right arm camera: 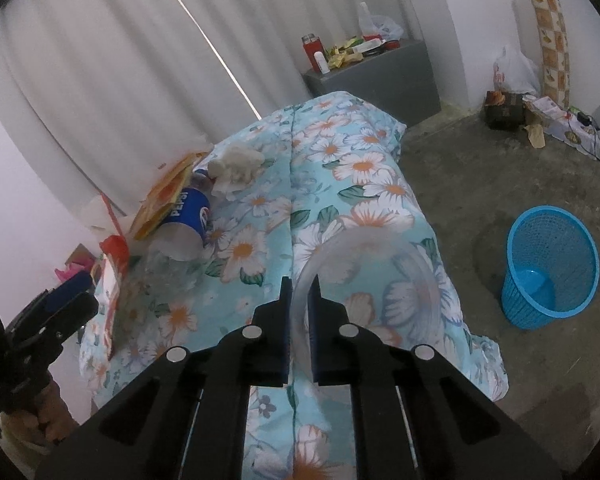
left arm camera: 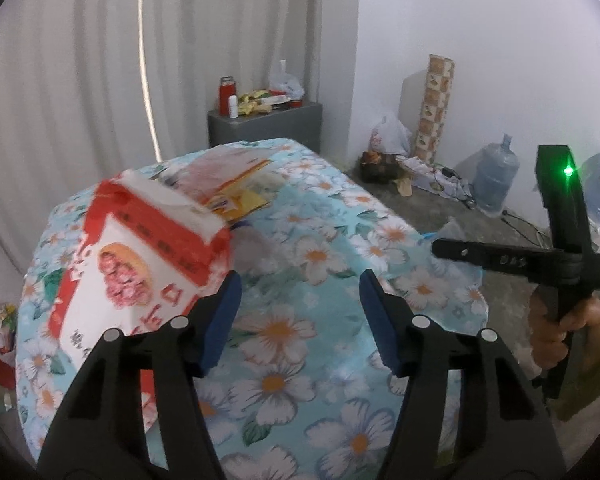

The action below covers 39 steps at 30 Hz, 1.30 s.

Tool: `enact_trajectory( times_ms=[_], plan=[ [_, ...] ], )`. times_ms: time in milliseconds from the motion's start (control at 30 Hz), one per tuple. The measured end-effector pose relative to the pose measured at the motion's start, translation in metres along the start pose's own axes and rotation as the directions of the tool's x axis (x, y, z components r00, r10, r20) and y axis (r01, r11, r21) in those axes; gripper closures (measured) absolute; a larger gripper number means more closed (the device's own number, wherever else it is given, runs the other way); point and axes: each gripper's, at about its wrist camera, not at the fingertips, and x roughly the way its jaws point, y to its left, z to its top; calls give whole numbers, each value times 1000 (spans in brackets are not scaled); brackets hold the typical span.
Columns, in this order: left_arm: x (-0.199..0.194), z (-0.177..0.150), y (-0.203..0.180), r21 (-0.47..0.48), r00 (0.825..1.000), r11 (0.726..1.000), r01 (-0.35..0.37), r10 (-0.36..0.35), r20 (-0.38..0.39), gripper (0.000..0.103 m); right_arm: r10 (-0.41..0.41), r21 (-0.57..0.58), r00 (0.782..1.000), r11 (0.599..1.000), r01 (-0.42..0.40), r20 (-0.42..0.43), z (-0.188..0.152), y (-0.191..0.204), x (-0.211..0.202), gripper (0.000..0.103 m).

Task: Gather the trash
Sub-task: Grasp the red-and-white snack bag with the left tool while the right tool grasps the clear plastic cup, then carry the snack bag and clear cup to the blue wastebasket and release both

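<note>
We pinch the rim of the clear plastic cup [right arm camera: 364, 276] in our right tongs [right arm camera: 300, 292], low centre of the right wrist frame over the floral worktop [right arm camera: 340, 152]. Our left tongs [left arm camera: 300, 288] stand spread and empty beside the red-and-white bag [left arm camera: 140, 264]. Lift the cup level, then swing toward the blue basket [right arm camera: 548, 268] at right, keeping the grip light so the thin wall doesn't buckle.

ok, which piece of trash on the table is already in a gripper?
The clear plastic cup: the right gripper is shut on its rim. The Pepsi cup, crumpled tissue and red-and-white bag lie ungripped at the far side.
</note>
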Motion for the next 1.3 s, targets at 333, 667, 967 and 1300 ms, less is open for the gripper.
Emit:
enact_trajectory(
  times_ms=[333, 667, 967, 1300],
  plan=[
    [28, -47, -7, 333, 898, 853, -402, 439, -41, 46, 42, -3, 999, 999, -42, -2, -8, 20, -11, 95],
    [58, -69, -3, 502, 815, 694, -516, 578, 38, 86, 24, 22, 1000, 999, -24, 0, -15, 36, -20, 95],
    [26, -72, -12, 546, 786, 605, -580, 591, 181, 103, 22, 23, 999, 999, -23, 33, -25, 49, -31, 95],
    [-29, -51, -3, 475, 702, 535, -699, 639, 313, 103, 52, 5, 996, 999, -53, 67, -28, 57, -45, 95]
  ],
)
